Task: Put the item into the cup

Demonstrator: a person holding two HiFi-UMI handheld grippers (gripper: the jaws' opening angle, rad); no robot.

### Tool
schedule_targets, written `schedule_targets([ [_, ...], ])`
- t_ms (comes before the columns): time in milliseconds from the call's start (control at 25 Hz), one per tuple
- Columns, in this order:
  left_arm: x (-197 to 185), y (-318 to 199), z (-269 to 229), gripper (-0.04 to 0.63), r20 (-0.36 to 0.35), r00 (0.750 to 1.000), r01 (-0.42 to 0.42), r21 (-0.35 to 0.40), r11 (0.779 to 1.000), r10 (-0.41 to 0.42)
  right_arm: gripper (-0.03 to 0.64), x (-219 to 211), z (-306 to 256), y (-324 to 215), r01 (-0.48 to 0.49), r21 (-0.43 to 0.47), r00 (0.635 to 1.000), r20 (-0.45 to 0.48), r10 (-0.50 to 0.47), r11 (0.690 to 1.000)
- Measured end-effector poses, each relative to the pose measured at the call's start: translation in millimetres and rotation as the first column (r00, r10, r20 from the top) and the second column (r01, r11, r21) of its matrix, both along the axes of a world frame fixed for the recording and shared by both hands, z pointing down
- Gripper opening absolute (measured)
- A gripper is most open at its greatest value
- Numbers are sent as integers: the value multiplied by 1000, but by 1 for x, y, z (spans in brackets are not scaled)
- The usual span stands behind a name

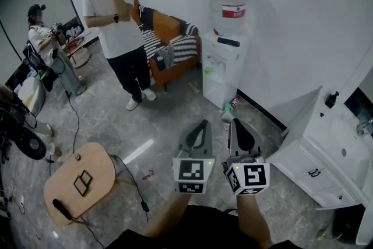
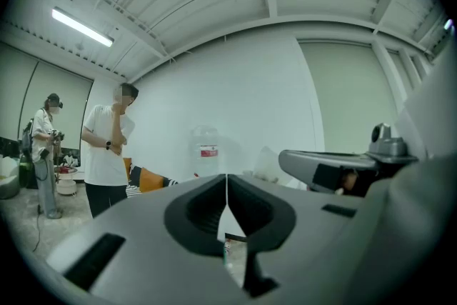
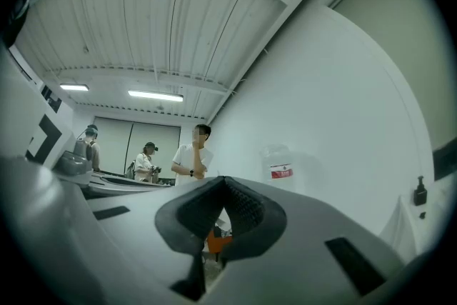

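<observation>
No cup and no loose item for it shows in any view. In the head view both grippers are held side by side above the grey tiled floor, pointing away from me. My left gripper (image 1: 203,123) is shut, its jaws meeting in a thin line with nothing between them (image 2: 227,179). My right gripper (image 1: 232,122) is also shut and empty (image 3: 225,181). Each one's marker cube faces me at the bottom of the head view. The right gripper's body (image 2: 335,169) lies to the right in the left gripper view.
A person in a white shirt (image 1: 118,20) stands ahead by an orange sofa (image 1: 170,38). A water dispenser (image 1: 224,61) is against the wall, with a small bottle (image 1: 228,108) at its foot. A white cabinet (image 1: 326,148) stands right and a round wooden stool (image 1: 80,181) left. Another person (image 1: 42,41) stands far left.
</observation>
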State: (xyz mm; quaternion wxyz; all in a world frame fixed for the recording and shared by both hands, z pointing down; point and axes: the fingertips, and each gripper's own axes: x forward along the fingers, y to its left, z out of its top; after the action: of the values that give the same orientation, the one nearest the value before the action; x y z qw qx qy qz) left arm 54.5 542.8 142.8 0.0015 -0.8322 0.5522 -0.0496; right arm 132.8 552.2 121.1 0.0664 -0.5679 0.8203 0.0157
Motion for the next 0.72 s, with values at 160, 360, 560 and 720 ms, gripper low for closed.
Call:
schedule_targets([
  [160, -1, 3, 5, 14, -15, 1000, 13, 6, 1000, -13, 9, 1, 1, 1, 12, 22, 1000, -11, -12, 1000],
  [360, 0, -4, 9, 14, -40, 999, 33, 2, 999, -32, 9, 6, 2, -3, 29, 34, 999, -39, -27, 999],
  [560, 7, -6, -5, 14, -38, 999, 26, 39, 999, -25, 9, 23, -13, -9, -5, 77, 999, -33, 7, 997],
  [720, 2, -11, -7, 14, -37, 999, 36, 47, 998, -35, 9, 27, -17, -15, -9, 89, 1000, -18, 11, 996],
])
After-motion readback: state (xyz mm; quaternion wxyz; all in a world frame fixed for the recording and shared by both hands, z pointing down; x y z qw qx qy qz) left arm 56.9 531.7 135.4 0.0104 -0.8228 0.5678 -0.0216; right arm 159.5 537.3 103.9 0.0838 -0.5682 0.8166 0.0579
